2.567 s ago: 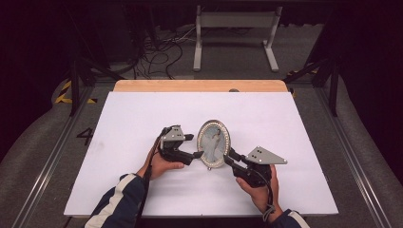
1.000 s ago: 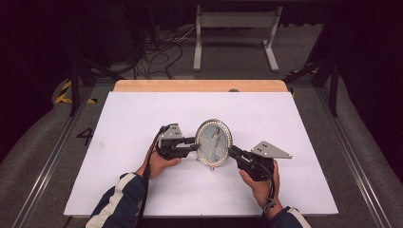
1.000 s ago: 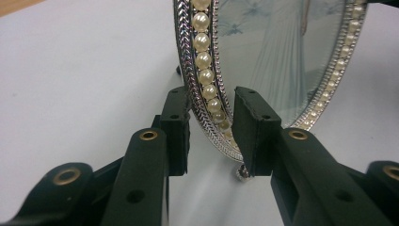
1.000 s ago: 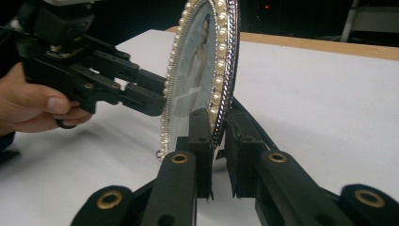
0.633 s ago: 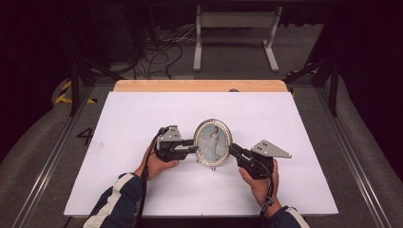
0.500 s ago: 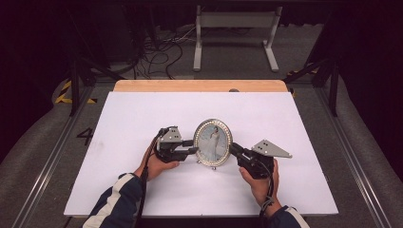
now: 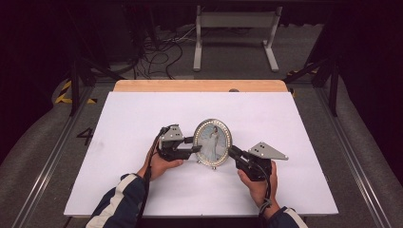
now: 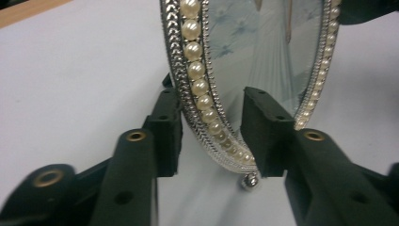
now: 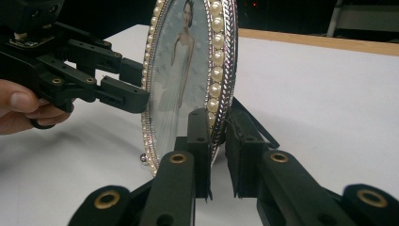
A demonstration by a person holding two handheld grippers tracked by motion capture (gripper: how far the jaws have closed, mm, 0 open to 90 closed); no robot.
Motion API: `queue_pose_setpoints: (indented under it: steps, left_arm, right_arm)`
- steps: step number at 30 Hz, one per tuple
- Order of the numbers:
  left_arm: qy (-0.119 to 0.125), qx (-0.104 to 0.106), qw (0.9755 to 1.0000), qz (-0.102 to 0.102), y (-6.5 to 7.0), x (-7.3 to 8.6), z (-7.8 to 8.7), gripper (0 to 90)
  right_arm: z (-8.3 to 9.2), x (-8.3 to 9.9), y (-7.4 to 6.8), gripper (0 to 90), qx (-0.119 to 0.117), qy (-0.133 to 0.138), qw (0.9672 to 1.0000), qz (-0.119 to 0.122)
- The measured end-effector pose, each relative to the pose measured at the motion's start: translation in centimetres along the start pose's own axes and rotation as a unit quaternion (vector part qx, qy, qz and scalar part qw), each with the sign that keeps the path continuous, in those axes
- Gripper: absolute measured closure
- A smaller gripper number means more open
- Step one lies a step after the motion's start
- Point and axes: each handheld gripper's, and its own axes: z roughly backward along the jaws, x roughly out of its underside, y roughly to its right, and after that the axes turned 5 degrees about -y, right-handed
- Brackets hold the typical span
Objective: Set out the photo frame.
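An oval picture frame with a pearl and silver rim stands upright on the white table; it shows a woman in a white dress. My right gripper is shut on its lower right rim: in the right gripper view one pad sits on the front and one on the back of the frame, gripper. My left gripper reaches the frame's left edge. In the left gripper view its jaws straddle the pearl rim with a slim gap, so I read it as open.
A wooden strip runs along the table's far edge. Beyond it lie floor cables and a grey metal stand. Metal rails flank the table. White surface spreads wide on every side of the frame.
The frame leaned back earlier and now stands more upright. My right gripper has shifted slightly up along its edge. Both hands have stayed nearly still over the last second.
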Motion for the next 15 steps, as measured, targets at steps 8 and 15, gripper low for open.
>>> queue_pose_setpoints:
  steps: [8, 15]
  left_arm:
    - [-0.01, 0.002, 0.9999, -0.003, 0.4, 0.0, 0.7, 66.7]
    - [-0.029, -0.009, 0.9995, -0.004, 0.8, 0.1, 1.1, 66.9]
  right_arm:
    - [-0.4, -0.1, 0.4, 80.1, 0.002, -0.002, 1.0, -0.003]
    - [-0.7, -0.3, 0.4, 79.9, 0.0, -0.002, 1.0, -0.003]
